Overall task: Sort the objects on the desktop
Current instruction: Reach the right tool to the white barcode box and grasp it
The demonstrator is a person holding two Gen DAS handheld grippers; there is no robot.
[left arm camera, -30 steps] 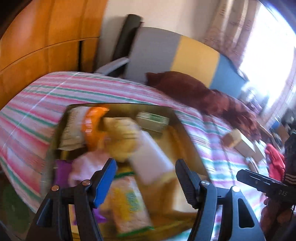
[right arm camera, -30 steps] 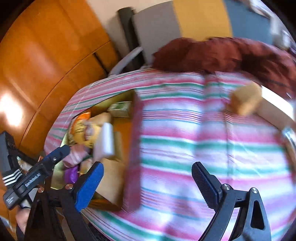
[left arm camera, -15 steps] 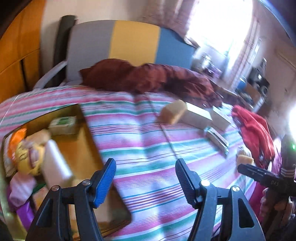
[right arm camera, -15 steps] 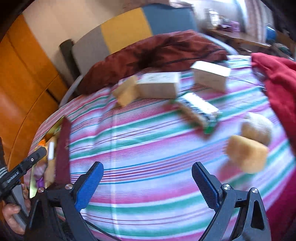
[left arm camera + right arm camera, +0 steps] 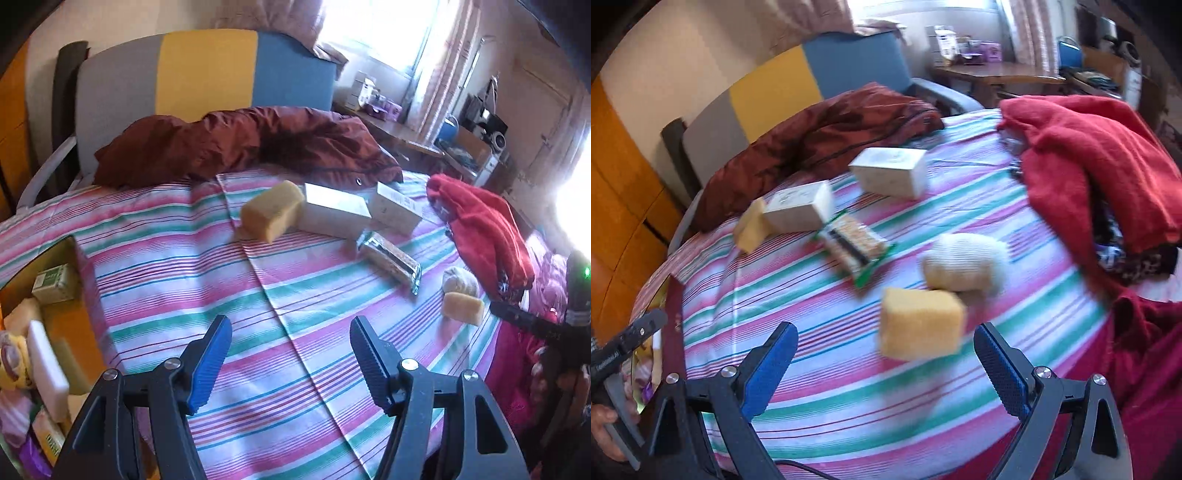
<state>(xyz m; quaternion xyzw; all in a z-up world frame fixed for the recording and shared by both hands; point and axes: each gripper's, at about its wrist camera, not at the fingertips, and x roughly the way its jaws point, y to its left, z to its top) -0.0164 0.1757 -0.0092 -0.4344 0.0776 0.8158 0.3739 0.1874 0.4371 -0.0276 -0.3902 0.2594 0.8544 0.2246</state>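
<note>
My left gripper (image 5: pixel 290 360) is open and empty above the striped tablecloth (image 5: pixel 280 302). My right gripper (image 5: pixel 884 363) is open, with a yellow sponge (image 5: pixel 919 323) lying just ahead between its fingers, untouched. Behind the sponge lie a white knitted roll (image 5: pixel 964 264), a snack packet (image 5: pixel 851 245), two white boxes (image 5: pixel 798 210) (image 5: pixel 890 171) and a second yellow sponge (image 5: pixel 751 225). The same items show in the left wrist view: sponge (image 5: pixel 271 212), boxes (image 5: pixel 334 214), packet (image 5: pixel 389 260). A gold tray (image 5: pixel 79 314) at the left edge holds several sorted items.
A dark red jacket (image 5: pixel 240 144) lies at the table's far side before a striped chair (image 5: pixel 207 70). A red cloth (image 5: pixel 1089 158) covers the right side. The other gripper's handle (image 5: pixel 546 325) shows at the right edge.
Both grippers have swung right, away from the gold tray toward the loose objects. The right gripper has closed in on the near yellow sponge. Both stay open.
</note>
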